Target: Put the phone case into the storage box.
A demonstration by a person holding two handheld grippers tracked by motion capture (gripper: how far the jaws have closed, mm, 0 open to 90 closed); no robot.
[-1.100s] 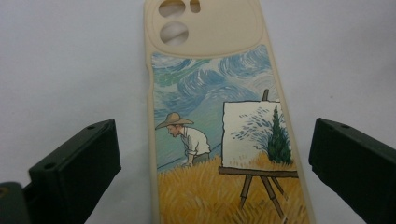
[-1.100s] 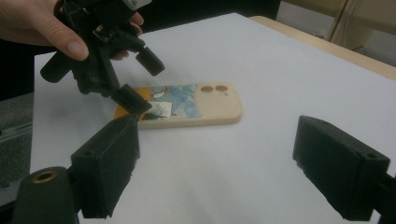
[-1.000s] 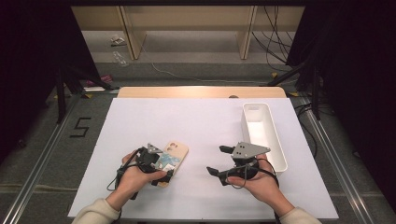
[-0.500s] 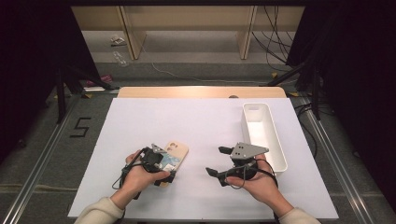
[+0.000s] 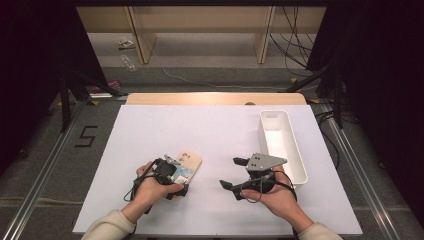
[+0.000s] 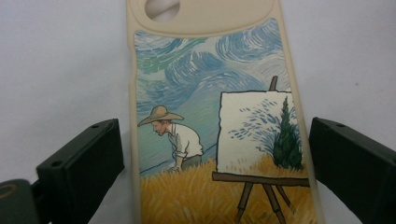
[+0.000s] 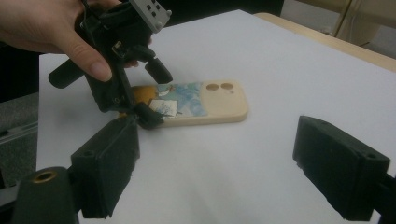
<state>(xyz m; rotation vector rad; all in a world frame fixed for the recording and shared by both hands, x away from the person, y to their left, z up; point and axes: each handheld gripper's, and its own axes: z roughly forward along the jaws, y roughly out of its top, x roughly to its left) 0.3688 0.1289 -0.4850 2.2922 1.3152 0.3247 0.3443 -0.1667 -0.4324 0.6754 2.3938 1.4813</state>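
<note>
The left claw hangs over the near end of the phone case, jaws apart on either side of it – in the left gripper view a strip of white bench shows between each jaw and the case's edge. The right claw hovers wide open and empty nearby, nothing between the two. A white tray sits just behind the right hand. Since a second ago the left claw has barely shifted; the case lies flat where it was.

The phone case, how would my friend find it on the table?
Start at the white table. Left of the long white tray, under the left gripper, lies the phone case. It is beige, with a painting of a straw-hatted painter beside an easel.
</note>
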